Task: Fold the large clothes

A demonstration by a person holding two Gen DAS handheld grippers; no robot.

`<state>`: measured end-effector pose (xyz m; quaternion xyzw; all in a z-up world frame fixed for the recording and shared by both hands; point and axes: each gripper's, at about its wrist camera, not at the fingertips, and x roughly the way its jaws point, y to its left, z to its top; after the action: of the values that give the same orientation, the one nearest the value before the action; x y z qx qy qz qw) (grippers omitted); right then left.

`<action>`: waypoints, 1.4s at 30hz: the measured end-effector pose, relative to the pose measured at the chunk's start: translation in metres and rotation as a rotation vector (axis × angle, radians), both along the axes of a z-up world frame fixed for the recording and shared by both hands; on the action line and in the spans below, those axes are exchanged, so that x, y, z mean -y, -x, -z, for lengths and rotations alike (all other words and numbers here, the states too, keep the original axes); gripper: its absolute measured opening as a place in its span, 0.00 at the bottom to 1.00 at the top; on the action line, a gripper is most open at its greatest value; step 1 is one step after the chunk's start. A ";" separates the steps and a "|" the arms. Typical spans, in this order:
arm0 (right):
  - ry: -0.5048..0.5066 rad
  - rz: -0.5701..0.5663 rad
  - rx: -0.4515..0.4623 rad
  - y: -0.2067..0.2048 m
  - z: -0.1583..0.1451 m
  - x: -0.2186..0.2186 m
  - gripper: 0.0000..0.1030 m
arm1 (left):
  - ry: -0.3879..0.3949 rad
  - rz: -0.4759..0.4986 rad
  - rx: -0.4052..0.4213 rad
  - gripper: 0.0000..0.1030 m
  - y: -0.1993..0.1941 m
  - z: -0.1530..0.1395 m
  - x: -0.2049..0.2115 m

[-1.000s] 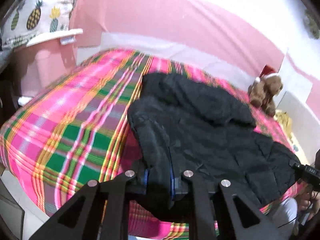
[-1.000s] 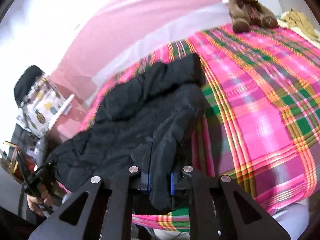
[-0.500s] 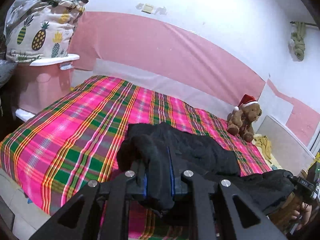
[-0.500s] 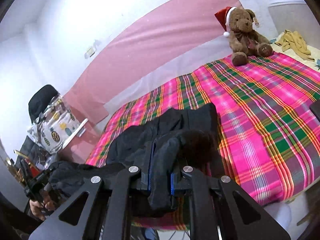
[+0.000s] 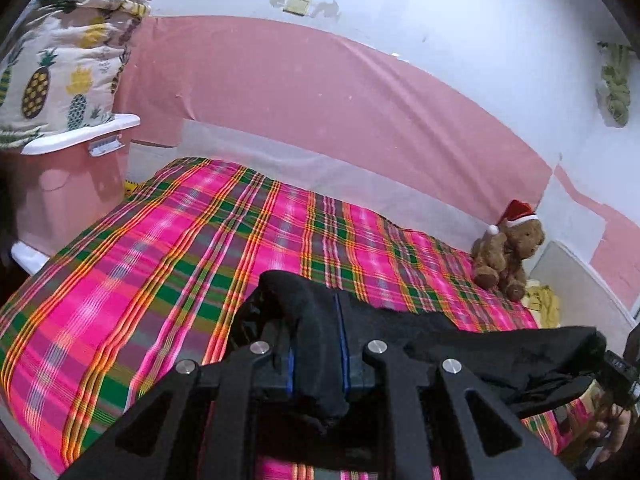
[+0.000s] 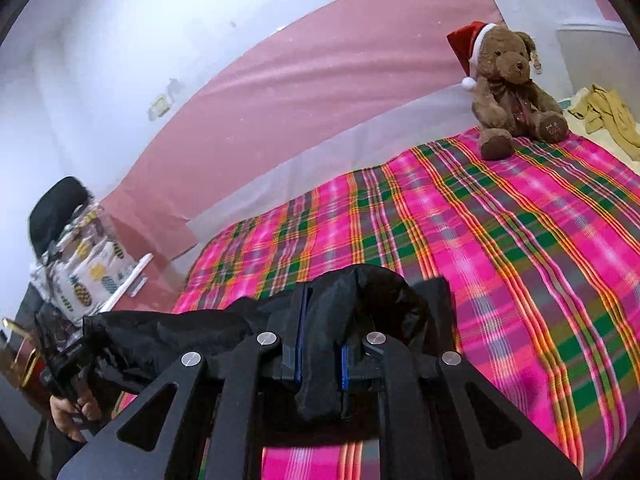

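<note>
A large black padded jacket [image 5: 500, 352] hangs stretched between my two grippers above the near edge of the bed. My left gripper [image 5: 318, 340] is shut on one bunched end of the jacket, with black cloth squeezed between its blue pads. My right gripper [image 6: 322, 340] is shut on the other end of the jacket [image 6: 168, 332], and a fold droops below its pads. In each view the other gripper shows at the frame's edge, held by a hand [image 6: 68, 416]. The jacket's lower part is hidden under the gripper frames.
The bed [image 5: 160, 240] has a pink and green plaid sheet and runs along a pink wall. A brown teddy bear [image 6: 512, 88] with a red hat sits at its far end beside yellow cloth [image 6: 604, 116]. A pineapple-print pillow [image 5: 60, 80] rests on a pink bin [image 5: 68, 184].
Both grippers have risen and pulled back toward the near edge, lifting the jacket off the sheet. It lay spread on the bed; now it hangs between them with bare sheet ahead.
</note>
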<state>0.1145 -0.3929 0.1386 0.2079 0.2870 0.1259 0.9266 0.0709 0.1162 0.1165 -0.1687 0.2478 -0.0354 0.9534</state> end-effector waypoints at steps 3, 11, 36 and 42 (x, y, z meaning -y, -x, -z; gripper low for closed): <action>0.024 0.009 -0.045 -0.042 0.005 -0.002 0.12 | -0.014 -0.005 -0.025 0.16 -0.041 0.000 0.004; 0.091 0.024 -0.258 -0.144 0.082 -0.012 0.13 | -0.052 -0.019 -0.204 0.16 -0.144 0.062 0.003; -0.040 0.019 -0.125 -0.141 0.071 -0.003 0.63 | 0.079 -0.054 -0.075 0.85 -0.162 0.066 -0.011; 0.222 -0.122 -0.173 -0.127 0.083 -0.056 0.63 | 0.011 0.159 -0.117 0.85 -0.148 0.070 0.034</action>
<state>0.2416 -0.3369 0.0552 0.0963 0.3901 0.1311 0.9063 0.2187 0.0822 0.0467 -0.1555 0.3156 -0.1026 0.9304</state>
